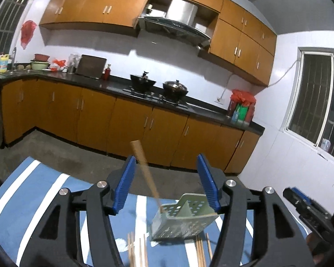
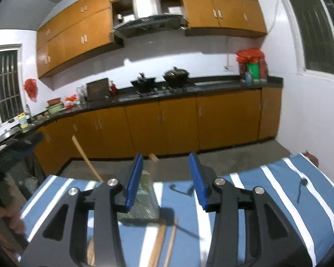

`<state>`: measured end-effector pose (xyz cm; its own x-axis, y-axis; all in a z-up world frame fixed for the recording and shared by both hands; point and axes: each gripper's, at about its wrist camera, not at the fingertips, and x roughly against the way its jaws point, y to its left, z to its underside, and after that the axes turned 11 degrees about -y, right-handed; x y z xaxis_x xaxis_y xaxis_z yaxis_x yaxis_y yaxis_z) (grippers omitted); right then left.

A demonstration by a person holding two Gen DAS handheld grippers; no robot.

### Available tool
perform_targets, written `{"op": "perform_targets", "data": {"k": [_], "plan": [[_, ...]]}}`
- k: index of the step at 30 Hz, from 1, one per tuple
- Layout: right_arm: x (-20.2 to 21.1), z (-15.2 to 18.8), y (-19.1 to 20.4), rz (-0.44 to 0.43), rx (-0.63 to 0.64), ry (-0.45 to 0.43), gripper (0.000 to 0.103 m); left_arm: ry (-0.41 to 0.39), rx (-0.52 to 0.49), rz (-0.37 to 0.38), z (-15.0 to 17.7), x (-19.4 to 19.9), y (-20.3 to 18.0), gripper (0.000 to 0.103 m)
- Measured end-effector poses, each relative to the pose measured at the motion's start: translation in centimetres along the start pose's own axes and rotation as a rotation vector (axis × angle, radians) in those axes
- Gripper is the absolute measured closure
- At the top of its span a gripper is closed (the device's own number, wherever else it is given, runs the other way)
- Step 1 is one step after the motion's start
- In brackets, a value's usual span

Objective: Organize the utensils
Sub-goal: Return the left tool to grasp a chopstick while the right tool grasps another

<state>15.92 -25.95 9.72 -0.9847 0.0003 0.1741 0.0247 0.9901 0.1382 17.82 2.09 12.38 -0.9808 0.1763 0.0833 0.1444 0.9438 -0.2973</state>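
Note:
A pale green perforated utensil holder (image 1: 184,218) stands on the blue striped cloth (image 1: 33,200), with one wooden chopstick (image 1: 144,169) leaning out of it. My left gripper (image 1: 167,178) is open and empty just above and behind the holder. Loose chopsticks (image 1: 135,251) lie on the cloth in front. In the right wrist view my right gripper (image 2: 165,178) is open and empty; the holder (image 2: 144,200) sits partly behind its left finger (image 2: 134,180). A chopstick (image 2: 86,158) sticks up to the left. More chopsticks (image 2: 160,242) lie near.
A dark utensil (image 2: 300,189) and another dark item (image 2: 180,189) lie on the cloth (image 2: 278,200). The right gripper shows at the left wrist view's right edge (image 1: 305,209). Beyond the table are concrete floor, wooden cabinets and a counter with pots (image 1: 173,87).

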Motion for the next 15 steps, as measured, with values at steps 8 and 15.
{"op": "perform_targets", "data": {"k": [8,15], "plan": [[-2.7,10.8,-1.4,-0.004,-0.014,0.351,0.073,0.166,-0.111,-0.158,6.4,2.5,3.5,0.043],[-3.1,18.3,1.2,-0.043,0.031,0.541,0.076,0.435,-0.114,-0.134,14.3,2.4,4.8,0.064]]}}
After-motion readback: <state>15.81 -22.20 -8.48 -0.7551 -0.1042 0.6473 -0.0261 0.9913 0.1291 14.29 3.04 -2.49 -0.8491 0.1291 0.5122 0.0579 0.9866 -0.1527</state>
